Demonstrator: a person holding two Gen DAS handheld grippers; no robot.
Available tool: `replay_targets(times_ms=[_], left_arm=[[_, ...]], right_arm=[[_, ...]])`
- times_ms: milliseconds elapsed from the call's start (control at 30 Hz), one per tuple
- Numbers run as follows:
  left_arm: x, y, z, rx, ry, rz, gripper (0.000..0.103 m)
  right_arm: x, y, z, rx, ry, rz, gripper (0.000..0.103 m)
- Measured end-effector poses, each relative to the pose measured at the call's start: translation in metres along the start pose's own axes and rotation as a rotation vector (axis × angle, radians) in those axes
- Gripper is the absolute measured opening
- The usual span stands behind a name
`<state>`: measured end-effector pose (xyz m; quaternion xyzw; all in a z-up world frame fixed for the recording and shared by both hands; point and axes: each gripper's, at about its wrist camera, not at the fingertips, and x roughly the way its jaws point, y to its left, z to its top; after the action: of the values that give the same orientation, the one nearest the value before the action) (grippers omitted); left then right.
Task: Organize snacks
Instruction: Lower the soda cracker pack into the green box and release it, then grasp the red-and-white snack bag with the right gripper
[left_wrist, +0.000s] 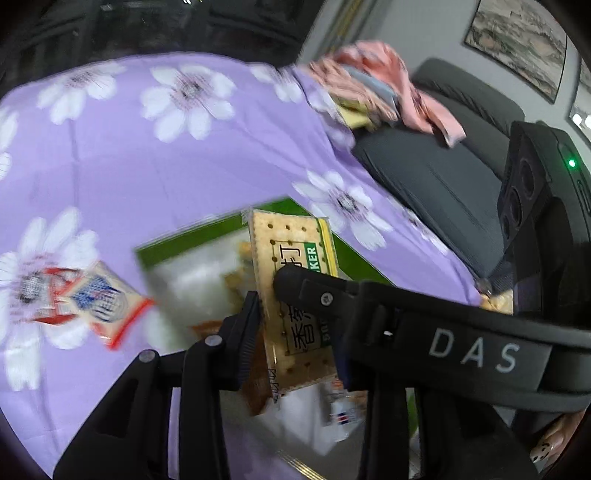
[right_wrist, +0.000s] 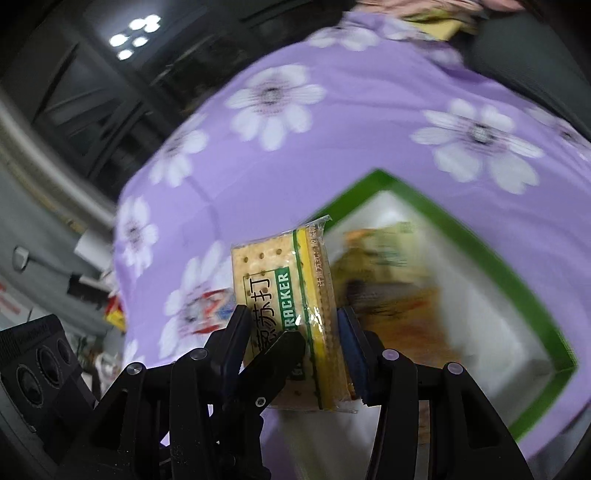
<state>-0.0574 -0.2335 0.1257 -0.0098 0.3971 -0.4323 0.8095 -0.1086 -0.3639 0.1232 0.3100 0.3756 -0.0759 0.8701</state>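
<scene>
A soda cracker packet (left_wrist: 291, 254) with green lettering is gripped by both grippers above a green-rimmed white box (left_wrist: 177, 242). My left gripper (left_wrist: 295, 314) is shut on the packet's lower part. The right gripper's finger (left_wrist: 314, 291) crosses in from the right and presses the packet's face. In the right wrist view my right gripper (right_wrist: 291, 332) is shut on the same packet (right_wrist: 280, 266), with the left gripper's finger (right_wrist: 280, 350) reaching in from below left. The box (right_wrist: 491, 247) holds several blurred snack packets.
A red, white and blue snack packet (left_wrist: 92, 299) lies on the purple flowered tablecloth (left_wrist: 147, 162) left of the box. A pink cloth pile (left_wrist: 376, 81) sits at the table's far edge. A dark grey sofa (left_wrist: 443, 177) stands to the right.
</scene>
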Motion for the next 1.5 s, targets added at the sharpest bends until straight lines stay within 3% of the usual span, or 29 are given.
replay_targets(times_ms=[267,467,567,667,733,900,1067,1233,1500], left_arm=[[0.045,-0.018,0.001,-0.027,0.150,-0.035,0.029],[0.057,-0.016,-0.002,-0.047,0.234,-0.011,0.029],[0.046,-0.012,-0.001,-0.051,0.206,-0.009,0.032],[0.032,-0.002,0.002,-0.096,0.194,-0.027,0.042],[0.021,0.003,0.004,-0.104,0.168,-0.022,0.047],[-0.017,0.020,0.007,-0.104,0.051,0.050,0.072],[-0.051,0.054,0.001,-0.152,0.008,0.121,0.076],[-0.090,0.106,-0.017,-0.254,-0.036,0.252,0.082],[-0.142,0.184,-0.051,-0.441,-0.058,0.394,0.082]], right_arm=[[0.011,-0.045,0.006,0.094,0.039,-0.132,0.053],[0.027,-0.060,0.004,0.124,0.104,-0.164,0.053],[0.025,-0.061,0.003,0.137,0.095,-0.183,0.053],[0.020,-0.062,0.003,0.145,0.068,-0.185,0.065],[0.016,-0.060,0.005,0.142,0.045,-0.183,0.067],[0.012,-0.051,0.007,0.118,0.022,-0.168,0.068],[0.011,-0.036,0.007,0.077,0.010,-0.147,0.068],[0.007,-0.016,0.004,0.025,-0.013,-0.111,0.077],[0.014,0.043,-0.001,-0.101,0.006,0.031,0.084]])
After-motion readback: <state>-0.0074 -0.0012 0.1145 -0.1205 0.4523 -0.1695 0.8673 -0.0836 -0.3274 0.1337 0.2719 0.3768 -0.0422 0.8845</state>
